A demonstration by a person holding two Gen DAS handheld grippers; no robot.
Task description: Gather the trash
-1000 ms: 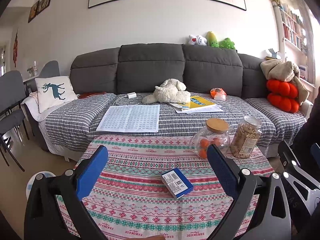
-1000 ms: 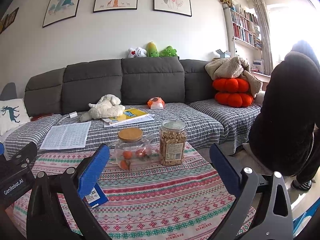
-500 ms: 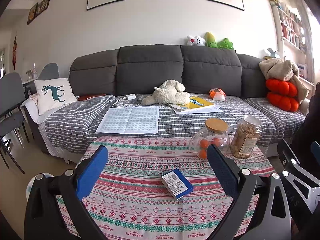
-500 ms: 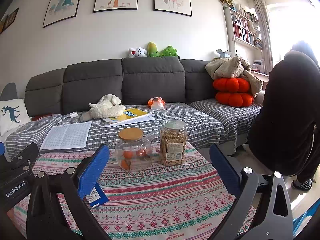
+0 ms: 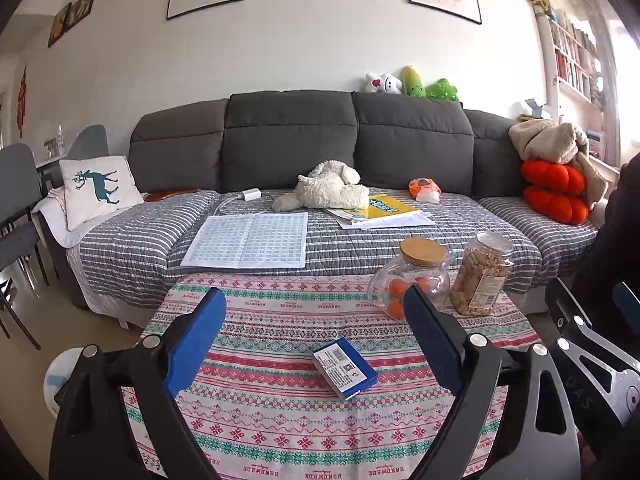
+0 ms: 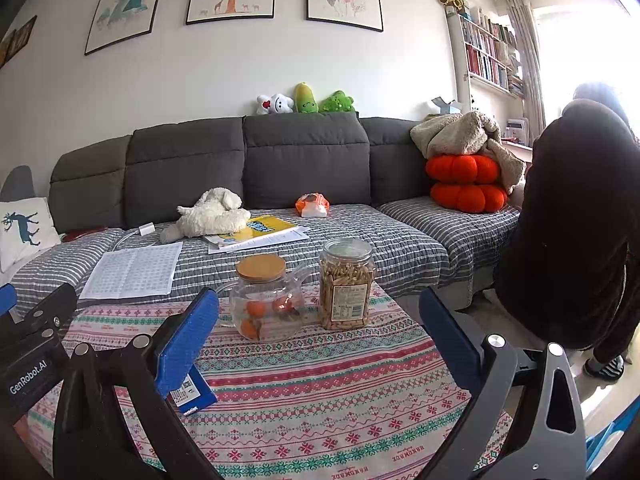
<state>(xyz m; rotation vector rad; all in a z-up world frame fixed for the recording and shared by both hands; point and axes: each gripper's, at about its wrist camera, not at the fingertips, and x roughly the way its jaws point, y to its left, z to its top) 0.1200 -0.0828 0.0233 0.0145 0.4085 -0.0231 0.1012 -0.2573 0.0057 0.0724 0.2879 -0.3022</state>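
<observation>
While both tools hung over the patterned tablecloth (image 5: 280, 420), the left gripper (image 5: 316, 332) stood wide with its jaws just closing in a little, nothing pinched between its blue pads (image 5: 196, 340). The small blue box (image 5: 345, 368) lay flat on the cloth between and a bit beyond those fingers, label side up, touching neither. In the right wrist view the same box sat low left, partly hidden behind the right gripper's left pad (image 6: 186, 340). The right gripper (image 6: 320, 336) was also wide, empty, aimed across the table. A glass teapot (image 6: 266, 304) with a wooden lid and orange fruit inside stood at the far side of the table, a clear snack jar (image 6: 347, 284) just beside it on its right, apart from the box. Behind the table was a grey sofa (image 5: 288, 140) with a striped cover; on it lay a white plush dog (image 5: 326, 190), a yellow booklet (image 5: 386, 206) on loose papers, an open printed sheet (image 5: 248, 240), and an orange and white crumpled wrapper (image 5: 424, 190) near the backrest. Two orange pumpkin cushions (image 6: 464, 184) were stacked at the sofa's right end under a beige blanket (image 6: 460, 132). A person in dark clothing (image 6: 580, 220) was at the right edge, back turned. Three small plush toys (image 6: 306, 100) sat on top of the backrest.
</observation>
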